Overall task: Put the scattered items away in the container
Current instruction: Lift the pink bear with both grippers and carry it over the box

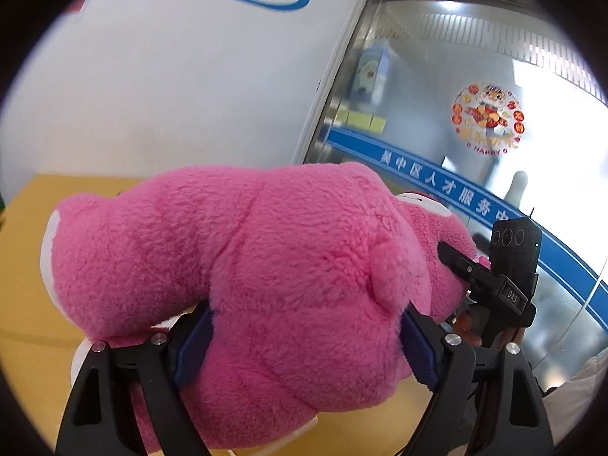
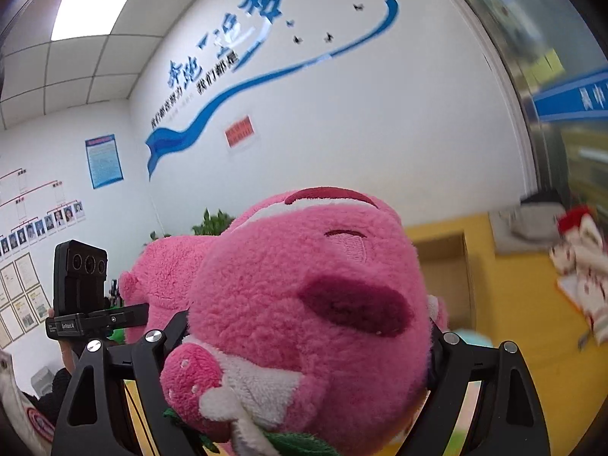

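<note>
Pink plush bear (image 1: 266, 266) is up in the air, pinched at both ends: left gripper (image 1: 304, 345) squeezes its body w/ blue pads (image 1: 193, 345) sunk into the fur, right gripper (image 2: 304, 342) clamps its head. Below sits a yellow tabletop (image 1: 34, 266) w/ an open cardboard box (image 2: 444, 262) on it. Behind: white wall (image 2: 361, 121) w/ blue ribbon graphic (image 2: 197, 121), glass door (image 1: 437, 106) w/ a round sticker (image 1: 488, 117). Another toy (image 2: 581, 258) blurs at right.
</note>
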A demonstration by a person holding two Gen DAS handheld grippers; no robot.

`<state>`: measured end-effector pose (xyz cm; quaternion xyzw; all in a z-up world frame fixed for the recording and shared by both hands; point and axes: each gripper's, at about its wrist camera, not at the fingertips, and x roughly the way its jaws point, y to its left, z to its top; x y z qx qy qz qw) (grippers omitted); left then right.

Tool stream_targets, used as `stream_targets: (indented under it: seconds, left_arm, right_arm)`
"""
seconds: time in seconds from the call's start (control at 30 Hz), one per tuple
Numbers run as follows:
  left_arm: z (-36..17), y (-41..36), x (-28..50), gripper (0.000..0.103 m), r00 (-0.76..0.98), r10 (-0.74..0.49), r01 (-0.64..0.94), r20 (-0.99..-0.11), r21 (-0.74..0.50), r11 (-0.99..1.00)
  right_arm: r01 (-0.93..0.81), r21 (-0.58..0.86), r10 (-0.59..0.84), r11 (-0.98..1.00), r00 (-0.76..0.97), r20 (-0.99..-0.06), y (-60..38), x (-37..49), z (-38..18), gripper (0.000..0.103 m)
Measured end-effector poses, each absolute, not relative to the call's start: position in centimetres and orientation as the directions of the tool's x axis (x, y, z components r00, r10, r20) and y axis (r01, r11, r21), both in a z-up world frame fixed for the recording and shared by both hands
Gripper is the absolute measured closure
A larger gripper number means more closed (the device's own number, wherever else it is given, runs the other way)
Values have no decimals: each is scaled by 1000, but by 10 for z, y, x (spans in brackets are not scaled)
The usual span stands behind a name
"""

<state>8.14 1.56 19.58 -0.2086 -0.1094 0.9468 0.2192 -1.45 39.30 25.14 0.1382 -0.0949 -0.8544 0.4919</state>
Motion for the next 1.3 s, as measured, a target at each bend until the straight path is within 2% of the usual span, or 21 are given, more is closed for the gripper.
stream_targets:
  seconds: [0.17, 0.3, 0.53, 0.77, 0.93, 1.1, 1.2, 1.3]
  left_arm:
    - [254, 6, 40, 17, -847, 450, -402, -284, -211, -891]
    - [285, -5, -13, 17, -843, 461, -418, -278, -201, -886]
    - [293, -27, -118, 17, -851, 446, -397, -276, -218, -892]
    - [230, -51, -243, 17, -806, 458, -339, -374, -342, -876]
    - [141, -64, -321, 17, -728, 485, -251, -484, -471, -846]
    - [32, -66, -374, 17, -579, 507, -102, -639, -560, -822]
    - [-2, -61, -387, 17, -508, 504, -44, -698, -563, -825]
    - [2, -53, -384, 16, -525, 455, -59, -719, -503, -862]
  right_arm:
    - [835, 270, -875, -479, -480, -67, 375, -48, 305, 12]
    - [833, 258, -867, -490, -496, -44, 352, -91, 337, 12]
    - [814, 307, -866, -493, -493, -81, 302, -199, 348, 12]
    - [762, 363, -844, -535, -495, -206, 249, -320, 291, 12]
    - [656, 487, -817, -577, -476, -325, 228, -398, 198, 12]
    - [527, 512, -733, -678, -441, -518, 217, -443, 104, 12]
    - [482, 472, -670, -738, -437, -601, 218, -450, 82, 9]
    - [468, 435, -630, -769, -443, -638, 213, -456, 79, 4]
